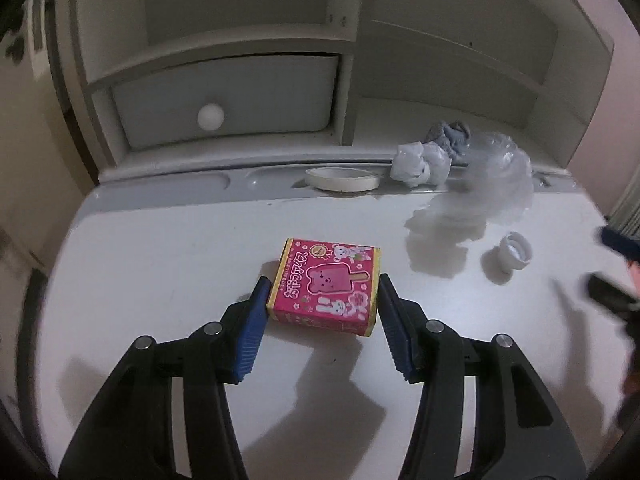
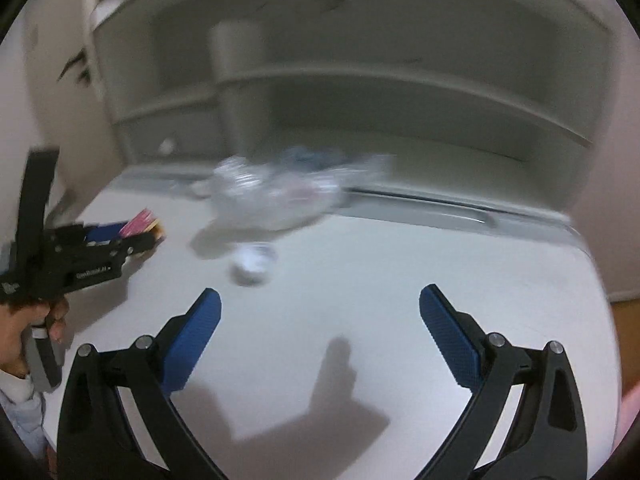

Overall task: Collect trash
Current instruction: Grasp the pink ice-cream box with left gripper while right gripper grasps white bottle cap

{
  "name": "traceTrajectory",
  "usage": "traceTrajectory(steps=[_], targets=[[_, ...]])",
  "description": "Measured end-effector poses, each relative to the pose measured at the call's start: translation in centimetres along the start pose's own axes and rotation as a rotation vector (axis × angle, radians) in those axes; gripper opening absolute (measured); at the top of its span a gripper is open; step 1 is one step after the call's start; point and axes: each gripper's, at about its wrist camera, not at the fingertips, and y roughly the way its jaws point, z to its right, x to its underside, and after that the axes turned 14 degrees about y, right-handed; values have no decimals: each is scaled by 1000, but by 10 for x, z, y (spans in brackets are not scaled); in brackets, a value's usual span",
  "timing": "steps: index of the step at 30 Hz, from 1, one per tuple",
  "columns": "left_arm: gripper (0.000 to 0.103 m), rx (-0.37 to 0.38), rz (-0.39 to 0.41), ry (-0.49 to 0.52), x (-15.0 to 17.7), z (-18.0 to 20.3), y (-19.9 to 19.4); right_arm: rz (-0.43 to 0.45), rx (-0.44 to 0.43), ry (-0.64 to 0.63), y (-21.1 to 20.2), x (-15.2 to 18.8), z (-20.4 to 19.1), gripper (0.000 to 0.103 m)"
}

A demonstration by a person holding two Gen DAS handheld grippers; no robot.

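A pink ice-cream box (image 1: 326,286) lies on the white desk (image 1: 160,264). My left gripper (image 1: 324,292) has its blue pads on both sides of the box, touching or nearly touching its sides. A clear plastic bag (image 1: 488,192), crumpled white tissues (image 1: 420,162) and a small white cup (image 1: 512,256) lie to the right and behind. My right gripper (image 2: 320,304) is open and empty above the desk, short of the blurred cup (image 2: 254,264) and bag (image 2: 276,192). The box (image 2: 144,222) and left gripper (image 2: 108,246) show at the left of the right wrist view.
A shallow white lid (image 1: 342,178) sits in the groove at the desk's back. A grey cloth (image 1: 448,134) lies behind the tissues. A shelf unit with a knobbed drawer (image 1: 224,100) stands at the back. The right wrist view is motion-blurred.
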Motion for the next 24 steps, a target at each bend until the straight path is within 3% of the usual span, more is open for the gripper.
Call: traceTrajectory(steps=[1,3,6,8,10,11,24], targets=[[52,-1,8,-4,-2,-3,0,-17,1,-10,9,-3,-6,81],[52,-14,23,-2,-6,-5,0,-73,-11,2,30,-8,-14,72],[52,-18,40,-16,-8,-12,-5,-111,-12,8,50,-13,-21,68],[52,-18,42,-22,-4,-13,-11,-123,-6,-3,58,-12,-26,56],[52,-5,36,-30,-2,-16,-9,-122,-8,-5,60,-12,-28,34],[52,3,34,-33,-1,-17,-8,-127,-14,-4,62,-13,-29,30],[52,79,39,-19,3,11,-40,-88,-71,68,4,1,5,30]])
